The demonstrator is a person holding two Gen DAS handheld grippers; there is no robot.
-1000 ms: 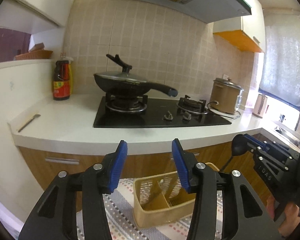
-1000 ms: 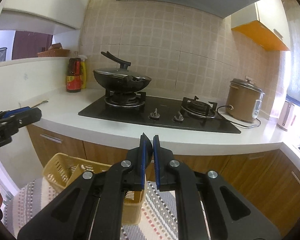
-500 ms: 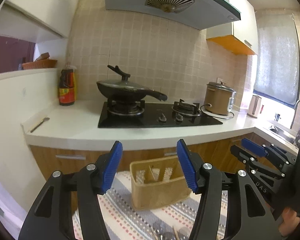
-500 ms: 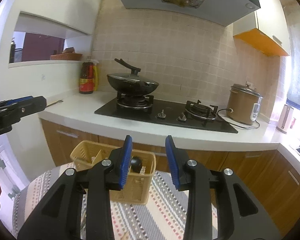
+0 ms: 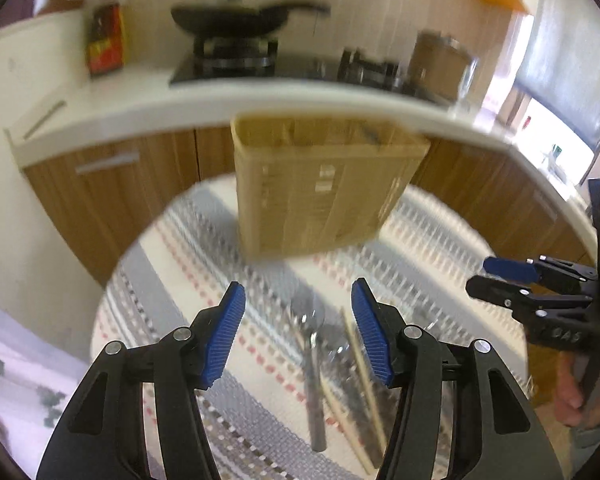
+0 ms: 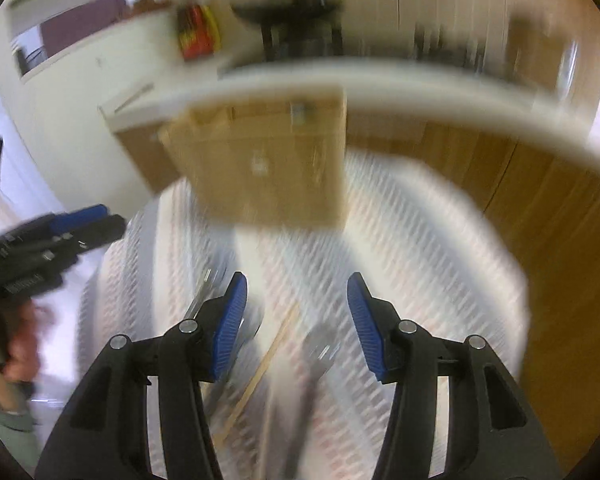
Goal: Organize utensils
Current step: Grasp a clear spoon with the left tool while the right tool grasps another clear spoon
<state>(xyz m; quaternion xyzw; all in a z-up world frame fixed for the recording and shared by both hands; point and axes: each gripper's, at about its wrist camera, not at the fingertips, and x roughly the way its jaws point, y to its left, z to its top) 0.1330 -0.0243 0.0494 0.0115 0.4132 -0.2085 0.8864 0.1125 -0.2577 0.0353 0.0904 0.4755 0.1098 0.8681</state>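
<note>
Since the earlier frames both cameras have tipped down from the stove wall toward the round table (image 5: 172,264), so the striped cloth and the cutlery on it now fill the lower part of each view, heavily blurred in the right wrist picture.

The right gripper (image 6: 296,320) has just been opening: its blue pads, nearly touching a second ago, now stand well apart with nothing between them. Below the gap lie a wooden chopstick (image 6: 268,360) and a blurred metal utensil (image 6: 320,348), both flat on the cloth and not touched by the pads.

The left gripper (image 5: 296,328) has its jaws about as wide as half a second ago, a little wider than a second ago, and they are likewise empty. Between and beyond its pads a metal spoon (image 5: 310,320) lies on the cloth, with chopsticks (image 5: 360,364) just beside it to the right; neither pad reaches them.

The tan utensil basket (image 5: 324,192) stands upright on the far side of the table, apart from the loose cutlery, in front of the wooden cabinets. What sits inside it is too blurred to tell.

Each gripper shows at the edge of the other's view, with a hand (image 5: 580,392) on the grip.
</note>
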